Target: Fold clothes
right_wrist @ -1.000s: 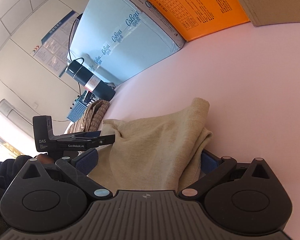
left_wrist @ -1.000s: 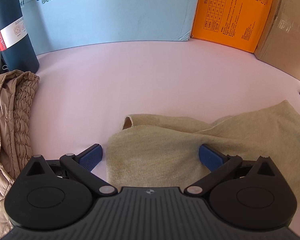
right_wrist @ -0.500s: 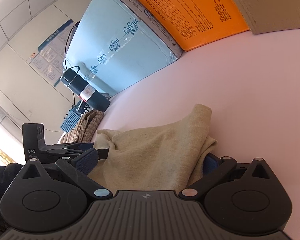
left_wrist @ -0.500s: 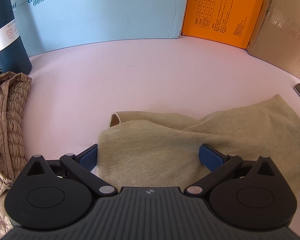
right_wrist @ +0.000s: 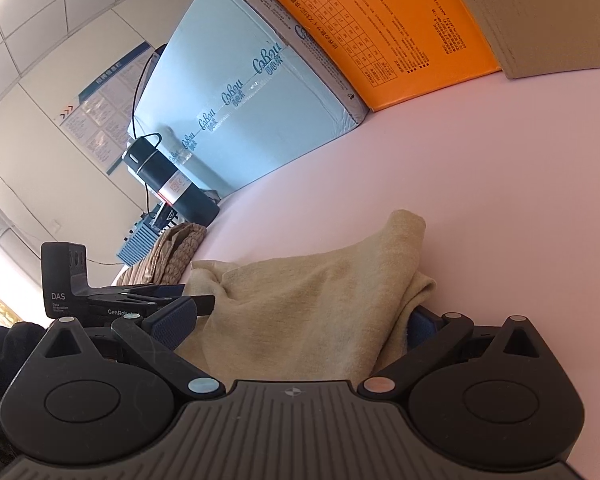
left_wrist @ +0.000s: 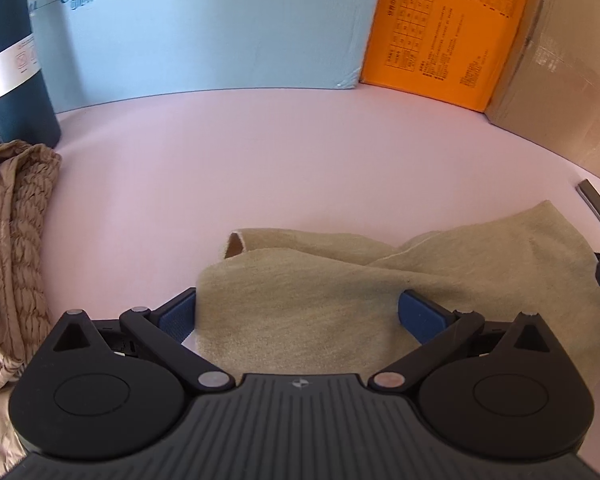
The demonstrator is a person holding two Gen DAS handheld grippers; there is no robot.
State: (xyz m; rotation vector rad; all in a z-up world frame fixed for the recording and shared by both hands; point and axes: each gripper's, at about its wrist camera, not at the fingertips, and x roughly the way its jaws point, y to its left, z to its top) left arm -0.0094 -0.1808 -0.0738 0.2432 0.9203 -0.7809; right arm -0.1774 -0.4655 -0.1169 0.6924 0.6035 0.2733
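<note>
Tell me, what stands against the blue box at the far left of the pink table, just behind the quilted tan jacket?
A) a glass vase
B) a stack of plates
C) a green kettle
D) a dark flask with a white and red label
D: a dark flask with a white and red label stands behind the quilted tan jacket, beside the blue box.

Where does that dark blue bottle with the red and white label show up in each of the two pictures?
Left wrist view: the bottle stands at the far left edge, its top cut off, behind the tan quilted jacket.
Right wrist view: the bottle appears left of centre, leaning with the tilted camera.
Shared landmark: the light blue box just beside it.
</note>
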